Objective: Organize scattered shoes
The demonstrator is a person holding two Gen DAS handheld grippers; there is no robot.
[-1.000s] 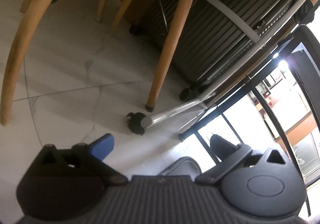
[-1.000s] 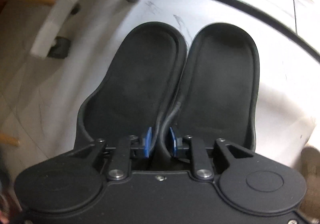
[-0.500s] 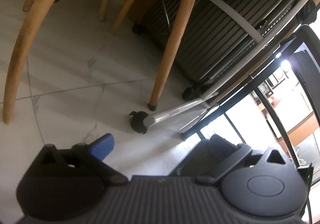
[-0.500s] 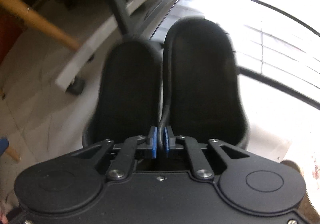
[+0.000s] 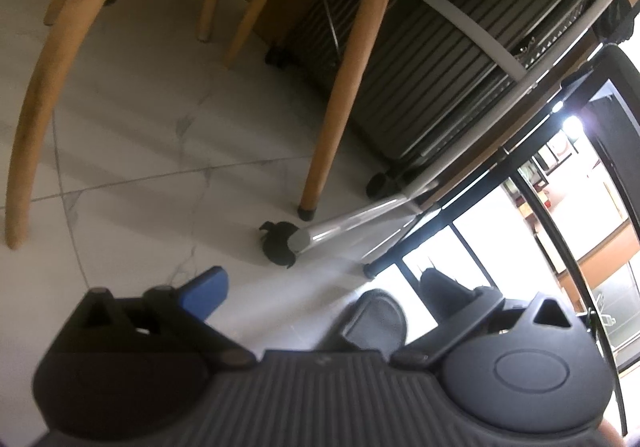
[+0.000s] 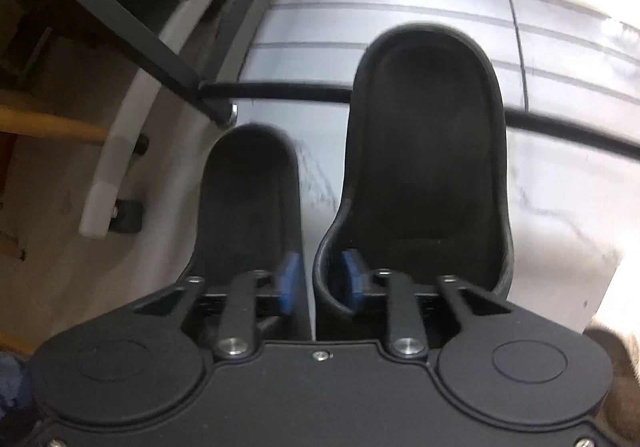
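The pale marble floor carries wooden chair legs and a grey ribbed case on castors. In the right wrist view two black slippers lie soles-down and apart, the left one set further back. The right gripper has its blue pads slightly parted on either side of the inner walls, so whether it pinches either is unclear. The slippers look light, soft and pliable; the stiffer heel rim seems the best hold. The left gripper is spread wide, empty.
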